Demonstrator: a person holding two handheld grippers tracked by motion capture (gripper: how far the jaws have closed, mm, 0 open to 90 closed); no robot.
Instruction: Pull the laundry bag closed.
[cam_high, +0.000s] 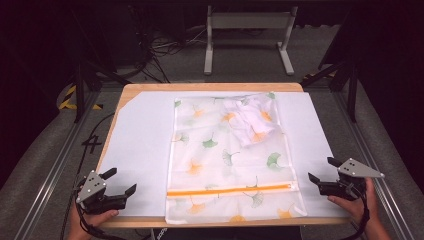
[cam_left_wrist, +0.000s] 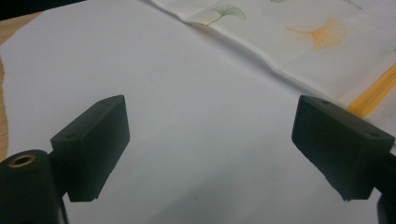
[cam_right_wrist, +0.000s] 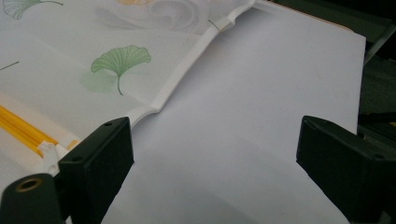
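From the high view, a mesh bag (cam_high: 232, 160) printed with ginkgo leaves lies flat on the white sheet (cam_high: 142, 145) covering the bench (cam_high: 125, 92). A white garment (cam_high: 250, 120) is bunched inside at its far right corner, and an orange zip (cam_high: 230, 190) runs across near the near edge. The left hand-held gripper (cam_high: 120, 182) waits at the near left corner, released and well apart from the bag; the right hand-held gripper (cam_high: 325, 170) sits just off the bag's right edge, also released.

The left gripper view looks along two spread jaws with bare sheet (cam_left_wrist: 196, 140) between them; the bag's edge (cam_left_wrist: 280, 65) and the zip end (cam_left_wrist: 373, 91) lie ahead to the right.

In the right gripper view the jaws stand wide, and the zip's end tab (cam_right_wrist: 49, 149) is just beside the left jaw, with the bag's piped edge (cam_right_wrist: 177, 79) running away ahead.

The likely step is working the zip. The right jaws should probably pinch the small tab squarely, not the mesh. The left gripper should hold the bag's near left corner down, so the thin fabric does not drag or bunch while the slider travels.
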